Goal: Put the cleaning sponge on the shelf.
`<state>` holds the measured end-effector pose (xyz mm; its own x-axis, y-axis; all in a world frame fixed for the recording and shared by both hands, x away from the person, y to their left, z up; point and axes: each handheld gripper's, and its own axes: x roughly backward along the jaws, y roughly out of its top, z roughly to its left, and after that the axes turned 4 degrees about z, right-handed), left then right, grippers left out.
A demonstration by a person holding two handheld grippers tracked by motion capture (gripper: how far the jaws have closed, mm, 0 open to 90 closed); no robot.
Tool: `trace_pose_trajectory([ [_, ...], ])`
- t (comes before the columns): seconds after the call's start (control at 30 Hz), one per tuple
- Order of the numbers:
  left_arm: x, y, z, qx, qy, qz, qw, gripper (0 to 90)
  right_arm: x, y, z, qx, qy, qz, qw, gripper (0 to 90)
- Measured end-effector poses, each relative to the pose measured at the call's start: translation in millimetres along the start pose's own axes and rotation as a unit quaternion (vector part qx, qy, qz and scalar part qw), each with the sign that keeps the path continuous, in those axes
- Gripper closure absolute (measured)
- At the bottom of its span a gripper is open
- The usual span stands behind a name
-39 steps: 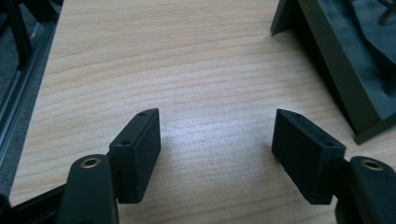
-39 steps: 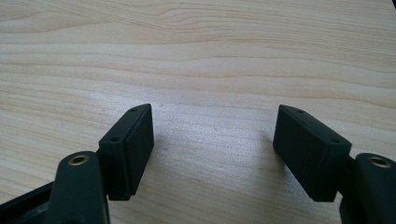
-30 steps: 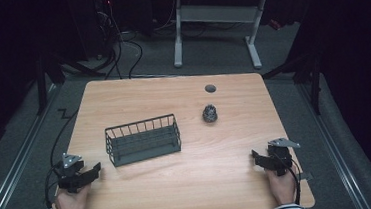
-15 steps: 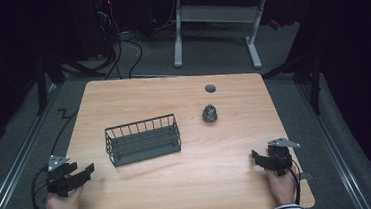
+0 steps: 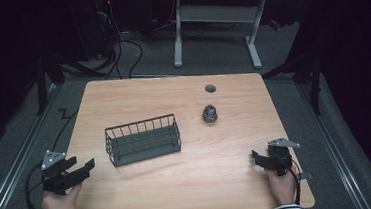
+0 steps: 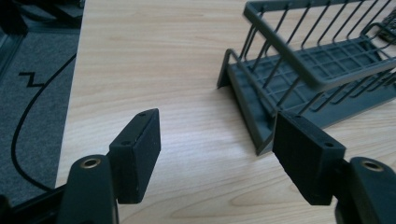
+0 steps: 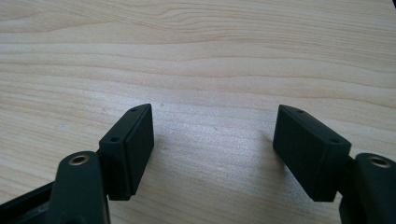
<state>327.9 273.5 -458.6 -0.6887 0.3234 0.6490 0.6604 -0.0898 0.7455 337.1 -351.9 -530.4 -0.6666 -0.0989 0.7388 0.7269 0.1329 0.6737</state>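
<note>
A dark grey wire basket (image 5: 143, 140) stands left of the table's middle; in the left gripper view the basket (image 6: 317, 70) lies ahead and to the right. A small dark round object (image 5: 210, 113) sits right of it. My left gripper (image 5: 85, 167) hovers over the table's front left corner, open, pointing toward the basket. Its jaws have just been opening a little, and my left gripper (image 6: 215, 140) has only bare wood between its pads. My right gripper (image 5: 255, 158) rests low at the front right, open; in its own view my right gripper (image 7: 212, 140) frames bare wood.
A round dark grommet (image 5: 210, 88) sits in the wooden table (image 5: 180, 195) near its far edge. A black cable (image 5: 33, 176) trails off the left side over grey carpet. A white desk frame (image 5: 214, 17) stands beyond the table.
My left gripper has lifted off the table and drifted left toward the table's edge. The right gripper, the basket and the round object have kept still.
</note>
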Motion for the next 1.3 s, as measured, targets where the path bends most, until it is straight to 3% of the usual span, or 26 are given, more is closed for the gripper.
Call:
trace_pose_trajectory([
  [0.17,1.6,9.0,-6.4,-0.005,-0.011,0.000,0.9999,33.8,0.1,-0.1,0.1,0.001,0.001,0.000,1.0000,29.2],
  [0.33,6.9,19.8,-16.5,-0.023,-0.001,-0.006,0.9997,34.8,0.1,-0.1,0.0,0.001,0.001,0.000,1.0000,29.2],
  [0.5,6.2,31.1,-25.5,-0.036,-0.011,-0.006,0.9993,34.8,0.1,-0.1,0.0,0.001,0.001,0.000,1.0000,29.2],
  [0.6,0.7,38.3,-29.9,-0.042,-0.012,0.003,0.9990,35.1,0.1,-0.1,0.1,0.001,0.001,0.000,1.0000,29.2],
  [0.93,-18.3,51.0,-32.4,-0.037,-0.015,0.020,0.9990,37.1,0.1,-0.2,0.0,0.002,0.001,0.000,1.0000,29.2],
  [1.3,-41.7,54.1,-36.2,-0.042,-0.014,0.043,0.9981,42.9,0.1,-0.2,0.0,0.002,0.001,0.000,1.0000,29.2],
])
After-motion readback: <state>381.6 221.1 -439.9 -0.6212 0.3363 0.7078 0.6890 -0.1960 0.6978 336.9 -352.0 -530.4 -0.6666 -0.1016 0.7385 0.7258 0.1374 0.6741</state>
